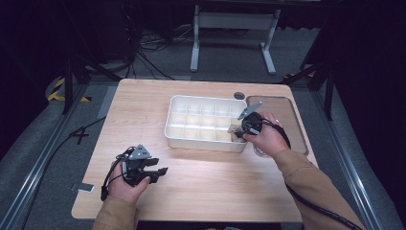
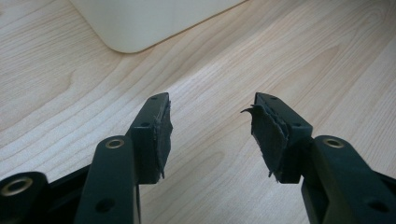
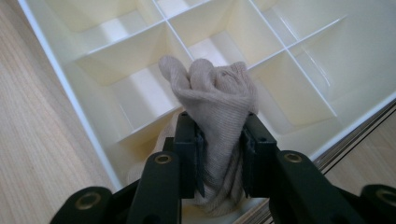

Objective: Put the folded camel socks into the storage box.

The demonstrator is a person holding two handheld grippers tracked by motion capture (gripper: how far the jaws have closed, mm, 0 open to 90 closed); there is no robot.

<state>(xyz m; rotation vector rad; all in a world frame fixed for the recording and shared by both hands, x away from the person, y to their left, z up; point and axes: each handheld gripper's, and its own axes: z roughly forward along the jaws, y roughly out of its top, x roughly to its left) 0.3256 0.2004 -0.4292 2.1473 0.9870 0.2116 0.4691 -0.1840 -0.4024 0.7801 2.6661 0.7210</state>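
A clear lid [image 1: 280, 122] lies flat on the wooden table [image 1: 201, 172] — dark cables [image 1: 148, 52] sprawl on the floor beyond.

I see a soft beige knit cloth [image 3: 217, 100], a smooth, slightly glossy cream plastic divider tray [image 3: 70, 100], a matt pale wood-grain table [image 2: 299, 56], and frayed matt black rubber pads [image 2: 163, 135].

A beige knitted sock [image 3: 215, 100], bunched into a rumpled roll, is standing upright with its folded top poking up and is hanging over a near-corner compartment of the white divided tray [image 3: 70, 100], which is lying flat on the pale wooden table [image 1: 201, 182].
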